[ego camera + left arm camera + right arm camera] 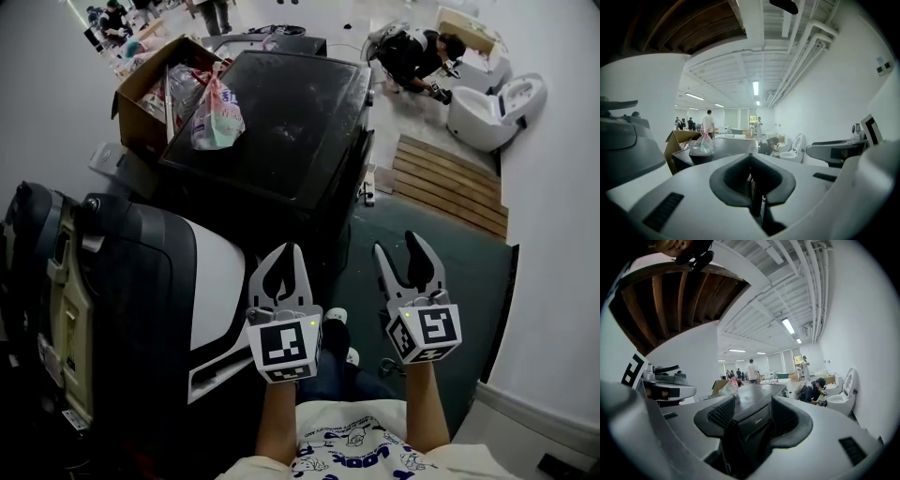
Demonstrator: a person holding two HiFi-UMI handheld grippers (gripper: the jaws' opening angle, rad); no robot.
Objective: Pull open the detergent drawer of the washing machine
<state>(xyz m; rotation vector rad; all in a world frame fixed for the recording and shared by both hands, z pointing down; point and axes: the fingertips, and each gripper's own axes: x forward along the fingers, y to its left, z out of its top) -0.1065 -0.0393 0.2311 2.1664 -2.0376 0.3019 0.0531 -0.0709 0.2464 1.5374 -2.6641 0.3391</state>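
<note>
Right gripper view: right gripper [751,404] fingers wide, washing machine [764,391] ahead; left gripper [287,258] fingers together. Its drawer, unseen, is probably rigid and stiff-sliding; hook the front lip.

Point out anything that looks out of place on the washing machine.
A plastic bag sits on the washing machine, at the left edge of its top, beside an open cardboard box; it looks left there by mistake.

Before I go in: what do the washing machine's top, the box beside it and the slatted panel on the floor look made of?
Machine top: dark and glossy, probably glass or polished plastic, since it shows faint sheen and reflections. Box: brown cardboard, matte, with its flaps folded open. Slatted panel: wood, judging by the brown parallel boards with gaps between them.
</note>
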